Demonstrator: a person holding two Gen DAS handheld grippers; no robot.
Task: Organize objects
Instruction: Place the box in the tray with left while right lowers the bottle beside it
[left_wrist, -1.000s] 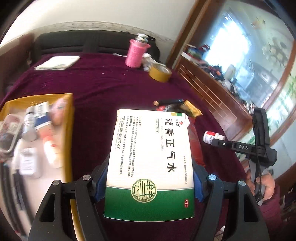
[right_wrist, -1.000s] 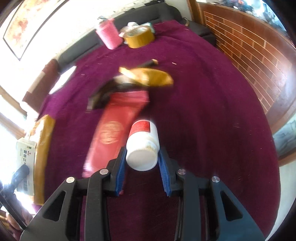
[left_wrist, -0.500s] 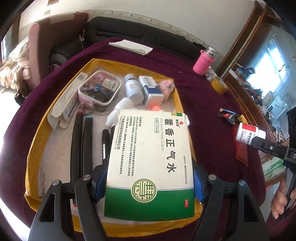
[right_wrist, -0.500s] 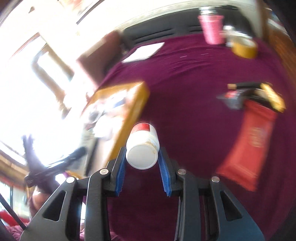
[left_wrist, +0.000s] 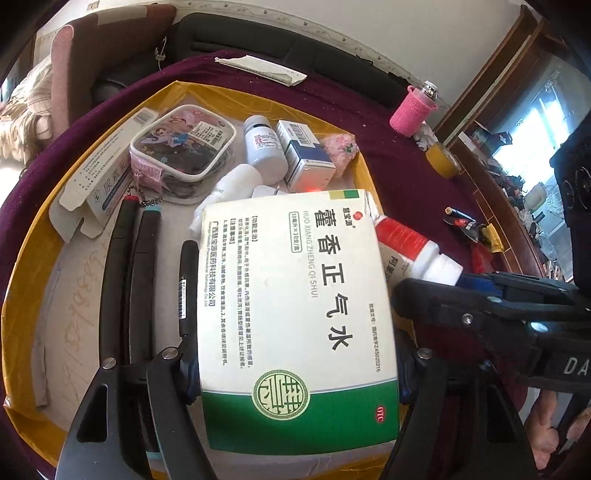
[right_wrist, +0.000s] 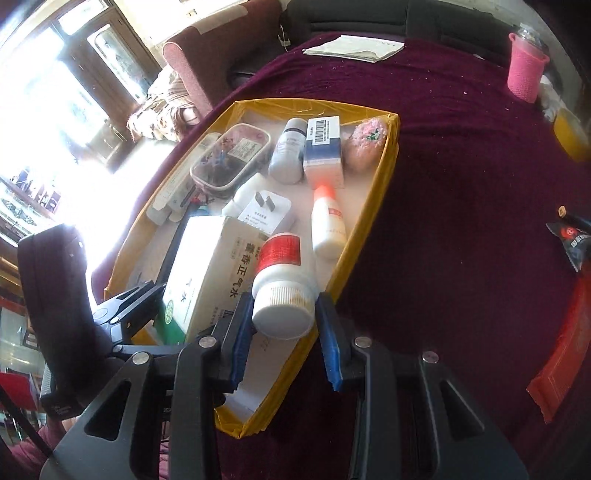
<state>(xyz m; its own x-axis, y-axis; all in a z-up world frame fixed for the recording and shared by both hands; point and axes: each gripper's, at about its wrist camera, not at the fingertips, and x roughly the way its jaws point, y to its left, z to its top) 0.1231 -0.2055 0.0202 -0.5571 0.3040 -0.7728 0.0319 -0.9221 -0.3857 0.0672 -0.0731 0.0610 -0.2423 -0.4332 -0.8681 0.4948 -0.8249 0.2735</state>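
Now both grippers hang over the yellow tray (right_wrist: 373, 206), having swung in from the purple cloth (right_wrist: 461, 184) within the last second. The left gripper (left_wrist: 295, 373) clamps the white-and-green box (left_wrist: 291, 306); the right gripper (right_wrist: 282, 326) pinches a red-labelled bottle (right_wrist: 282, 284) by its cap. Both items look ready to be set down among the tray's contents. The right view alone shows a plug adapter (right_wrist: 264, 212) and a glue bottle (right_wrist: 327, 229), largely hidden behind the box on the left view, which instead shows black tubes (left_wrist: 129, 280) along the tray's floor.
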